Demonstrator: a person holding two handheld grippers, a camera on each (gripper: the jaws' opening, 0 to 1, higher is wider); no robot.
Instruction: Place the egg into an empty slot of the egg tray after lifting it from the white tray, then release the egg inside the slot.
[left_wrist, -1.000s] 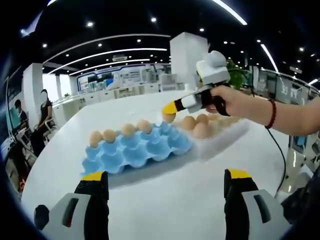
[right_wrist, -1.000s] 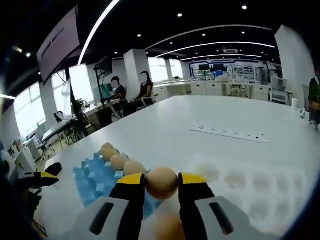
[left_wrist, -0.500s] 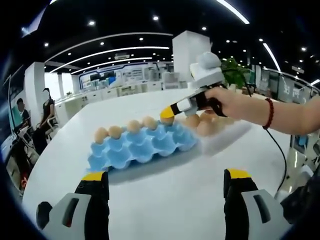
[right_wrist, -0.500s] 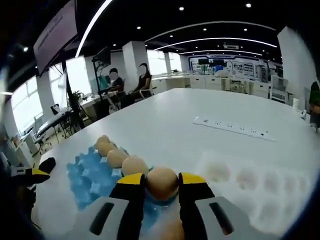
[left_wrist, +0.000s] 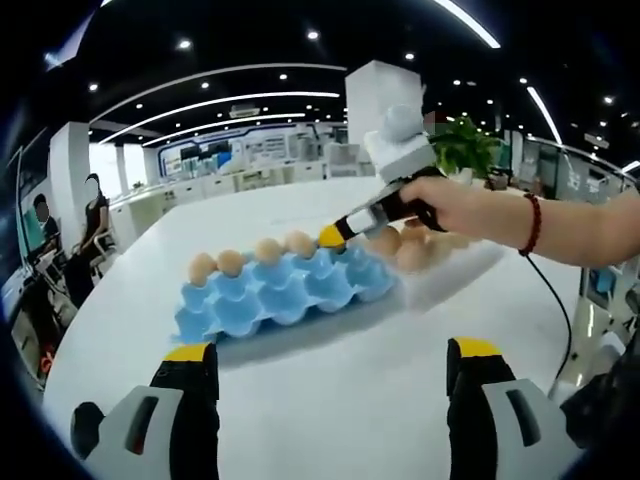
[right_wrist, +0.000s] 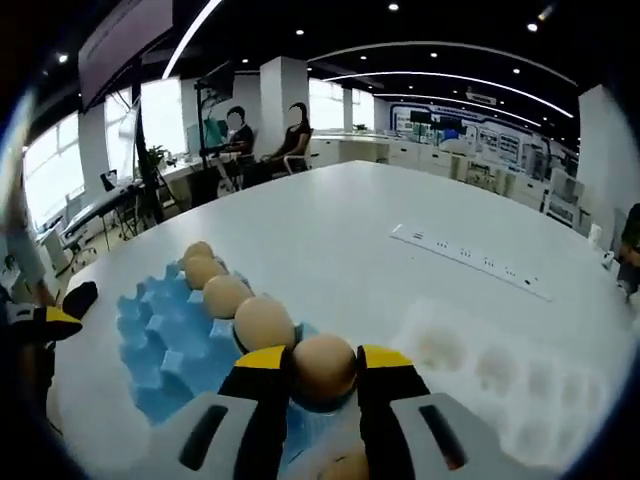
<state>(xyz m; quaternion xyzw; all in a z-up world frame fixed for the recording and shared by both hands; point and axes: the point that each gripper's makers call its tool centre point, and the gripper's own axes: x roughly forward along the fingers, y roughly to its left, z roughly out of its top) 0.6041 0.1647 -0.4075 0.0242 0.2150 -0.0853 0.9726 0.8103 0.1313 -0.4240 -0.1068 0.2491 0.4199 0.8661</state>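
Lowering egg toward blue egg tray: right gripper clamps it, just above empty slot ending filled row along tray's far edge. Left gripper idle, wide open, holding nothing. Next: seat egg in slot, open jaws. White tray beside.

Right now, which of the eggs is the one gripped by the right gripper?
The egg clamped in the right gripper, at the near end of the row over the blue egg tray. The other four eggs sit free in slots.
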